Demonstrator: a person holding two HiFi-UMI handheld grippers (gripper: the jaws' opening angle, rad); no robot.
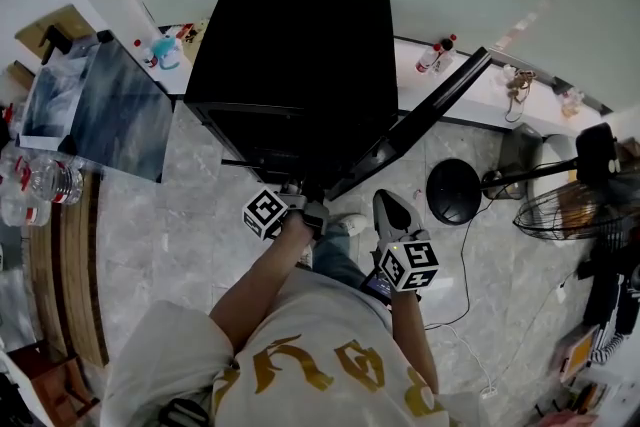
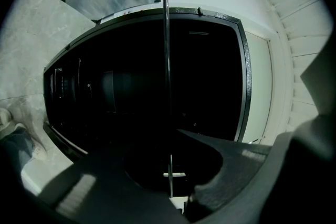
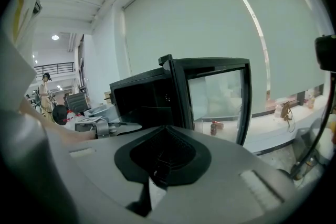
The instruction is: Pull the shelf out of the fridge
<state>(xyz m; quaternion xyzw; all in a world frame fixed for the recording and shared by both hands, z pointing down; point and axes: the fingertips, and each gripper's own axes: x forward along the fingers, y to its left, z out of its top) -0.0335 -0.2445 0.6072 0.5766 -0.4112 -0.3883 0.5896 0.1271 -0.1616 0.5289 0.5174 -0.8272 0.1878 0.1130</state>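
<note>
The black fridge [image 1: 295, 55] stands with its glass door [image 1: 420, 120] swung open to the right. My left gripper [image 1: 308, 199] is at the front of the opening. In the left gripper view the shelf [image 2: 167, 86] shows edge-on as a thin wire rod across the dark interior. The rod runs down into the pinch of the left gripper [image 2: 176, 202], whose jaws look shut on it. My right gripper [image 1: 388, 205] hangs back beside the person's leg, shut and holding nothing. In the right gripper view the right gripper [image 3: 157, 176] faces the fridge [image 3: 147, 97] and its door [image 3: 215, 97] from the side.
A glass-fronted panel [image 1: 110, 105] and water bottles [image 1: 50, 180] lie on the left. A round black base [image 1: 453, 190], a floor fan [image 1: 570, 205] and cables sit on the right. Small bottles [image 1: 435, 57] stand on the white ledge behind.
</note>
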